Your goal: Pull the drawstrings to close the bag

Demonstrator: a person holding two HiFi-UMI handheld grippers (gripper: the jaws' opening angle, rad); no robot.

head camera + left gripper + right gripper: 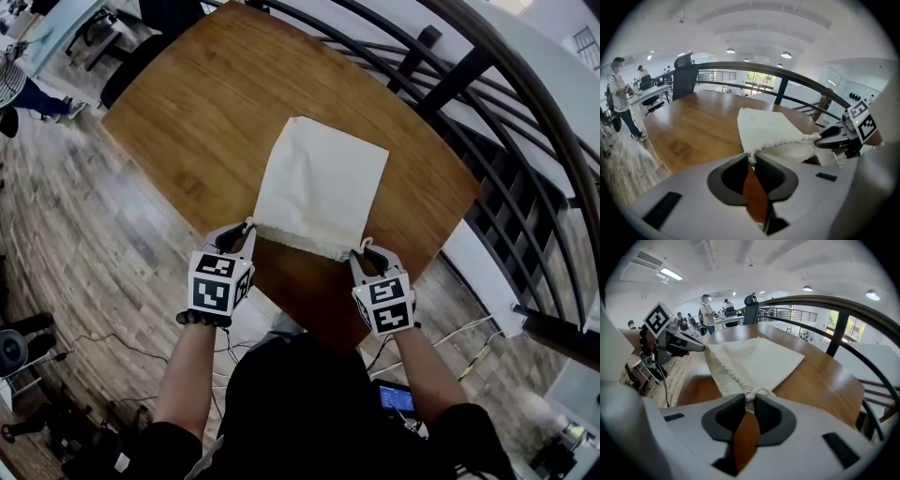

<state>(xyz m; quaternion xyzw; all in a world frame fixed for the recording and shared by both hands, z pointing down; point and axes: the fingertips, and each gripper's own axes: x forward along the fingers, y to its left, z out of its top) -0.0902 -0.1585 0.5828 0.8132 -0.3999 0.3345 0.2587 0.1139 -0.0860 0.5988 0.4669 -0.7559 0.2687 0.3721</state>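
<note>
A cream cloth bag lies flat on the wooden table, its gathered mouth toward the table's near corner. At the mouth's left end my left gripper is shut on the left drawstring, whose knot sits between the jaw tips. My right gripper is at the mouth's right end, jaws closed on the right drawstring, which bunches at the tips. In the left gripper view the bag stretches over to the right gripper. In the right gripper view the bag reaches the left gripper.
A dark curved railing runs along the table's far and right sides. A black office chair stands at the far left end of the table. People stand at desks in the background. Cables and a small screen lie on the floor below.
</note>
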